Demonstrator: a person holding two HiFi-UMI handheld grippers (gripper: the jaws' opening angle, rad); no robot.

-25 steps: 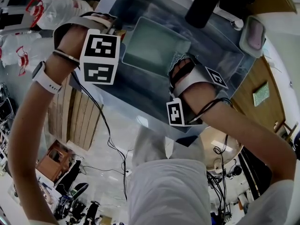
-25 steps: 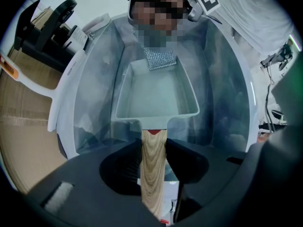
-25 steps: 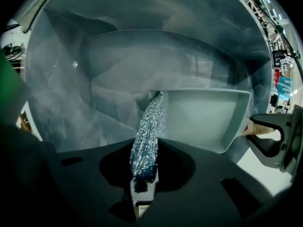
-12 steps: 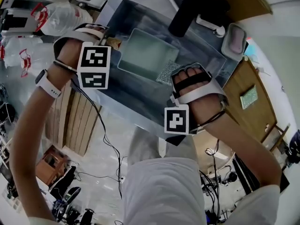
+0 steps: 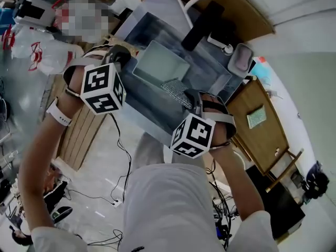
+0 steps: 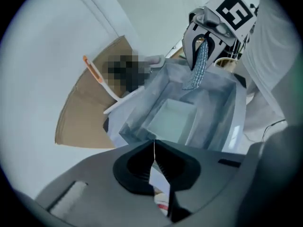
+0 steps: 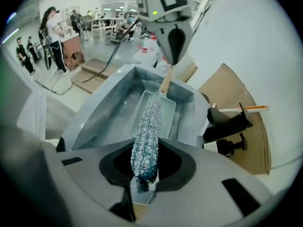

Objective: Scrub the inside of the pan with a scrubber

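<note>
A pale rectangular pan (image 5: 160,64) lies in the steel sink (image 5: 207,72). My left gripper (image 5: 122,55) hangs above the sink's left end. Its jaws have just been closing and now meet with nothing between them (image 6: 154,148). The pan (image 6: 173,122) shows far below them. My right gripper (image 5: 191,97) is shut on a silvery mesh scrubber (image 7: 147,126), which dangles above the pan (image 7: 158,110) without touching it. In the left gripper view the scrubber (image 6: 198,67) hangs from the right gripper (image 6: 204,44). A tan handle-like stick (image 7: 165,84) shows below the left gripper (image 7: 173,58).
A black faucet (image 5: 202,25) stands behind the sink, with a small dish (image 5: 241,59) at the back right. A wooden counter (image 5: 262,125) runs along the right. An orange-handled tool (image 6: 93,72) leans on a brown board. People (image 7: 52,32) stand far off.
Both grippers have risen away from the sink. The scrubber has lifted off the pan. The left gripper has come away from the pan's left end, and both marker cubes have rolled.
</note>
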